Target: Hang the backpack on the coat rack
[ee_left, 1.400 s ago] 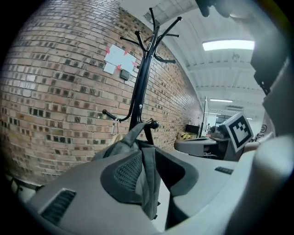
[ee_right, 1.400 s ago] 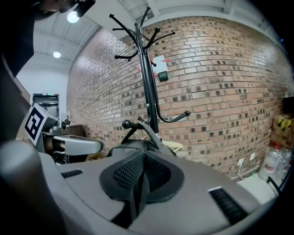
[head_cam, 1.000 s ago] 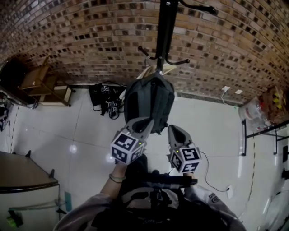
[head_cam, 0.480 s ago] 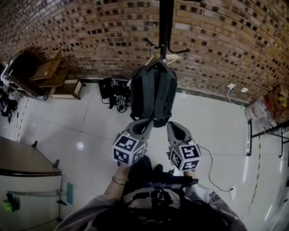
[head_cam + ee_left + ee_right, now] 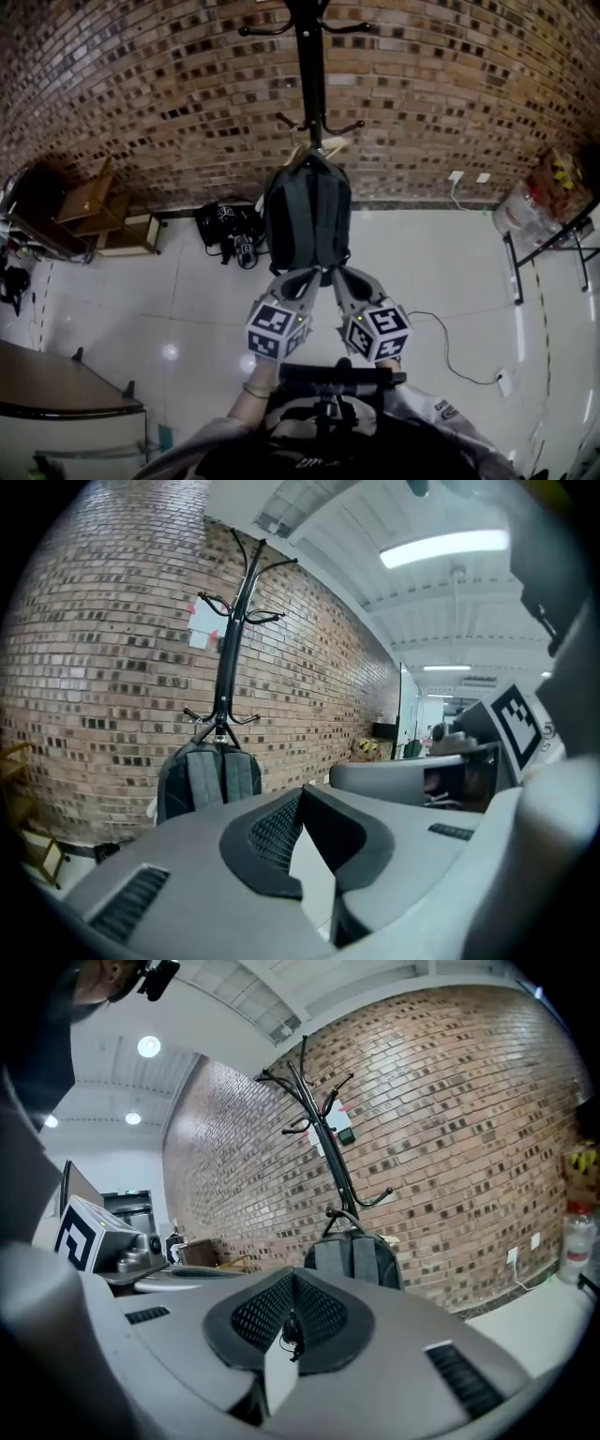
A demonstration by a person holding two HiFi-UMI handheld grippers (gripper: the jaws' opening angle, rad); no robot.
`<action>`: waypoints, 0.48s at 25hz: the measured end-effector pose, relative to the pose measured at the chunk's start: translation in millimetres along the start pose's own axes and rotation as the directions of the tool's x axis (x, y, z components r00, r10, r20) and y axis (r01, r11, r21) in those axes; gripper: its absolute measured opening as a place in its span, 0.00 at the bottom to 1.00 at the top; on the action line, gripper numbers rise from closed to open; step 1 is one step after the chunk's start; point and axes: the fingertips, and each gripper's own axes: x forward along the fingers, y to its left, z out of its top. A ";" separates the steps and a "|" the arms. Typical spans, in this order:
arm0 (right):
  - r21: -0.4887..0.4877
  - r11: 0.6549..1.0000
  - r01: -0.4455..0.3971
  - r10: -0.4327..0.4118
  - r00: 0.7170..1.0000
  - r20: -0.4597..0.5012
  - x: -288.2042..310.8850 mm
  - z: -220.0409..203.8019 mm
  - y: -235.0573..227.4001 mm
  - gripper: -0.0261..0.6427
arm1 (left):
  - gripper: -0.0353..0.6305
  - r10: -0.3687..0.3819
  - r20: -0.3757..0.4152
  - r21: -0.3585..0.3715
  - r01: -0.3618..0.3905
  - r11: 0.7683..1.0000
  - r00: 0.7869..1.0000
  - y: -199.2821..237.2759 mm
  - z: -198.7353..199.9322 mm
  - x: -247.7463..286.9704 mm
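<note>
My left gripper (image 5: pixel 302 278) had its jaws pressed together with nothing between them, and my right gripper (image 5: pixel 343 277) was likewise closed and empty. The dark grey fabric backpack (image 5: pixel 307 217) hung by its top loop from a lower hook of the black metal coat rack (image 5: pixel 309 66), straps toward me, before the red brick wall (image 5: pixel 141 94). Both grippers pointed at it, side by side, clear of it.

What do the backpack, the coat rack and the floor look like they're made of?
Backpack: dark grey fabric, matte, it seems, with soft padded straps. Coat rack: likely black-painted metal, with a slim pole and thin curved hooks. Floor: glossy pale tiles, showing grout lines and lamp glare.
</note>
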 end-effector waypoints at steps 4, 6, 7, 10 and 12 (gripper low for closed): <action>-0.015 1.000 0.021 -0.021 1.000 -0.018 1.8 -10.5 22.1 0.05 | 0.05 0.045 0.000 0.008 -0.045 0.999 0.999 14.8 -8.0 -23.7; -0.020 1.000 0.023 -0.024 0.999 -0.028 2.3 -18.2 31.8 0.06 | 0.05 0.060 0.008 -0.007 -0.060 0.998 0.998 20.8 -13.9 -34.4; -0.022 0.999 0.027 -0.027 0.999 -0.029 2.6 -21.1 35.2 0.06 | 0.05 0.060 0.014 -0.019 -0.060 0.998 0.998 22.4 -15.7 -39.2; -0.024 0.999 0.029 -0.030 0.999 -0.038 2.7 -27.3 45.8 0.06 | 0.05 0.055 0.021 -0.025 -0.054 0.998 0.998 22.8 -19.2 -50.9; -0.032 0.999 0.029 -0.031 0.998 -0.051 1.5 -30.1 52.5 0.06 | 0.05 0.049 0.018 -0.020 -0.049 0.999 0.999 20.7 -22.3 -56.4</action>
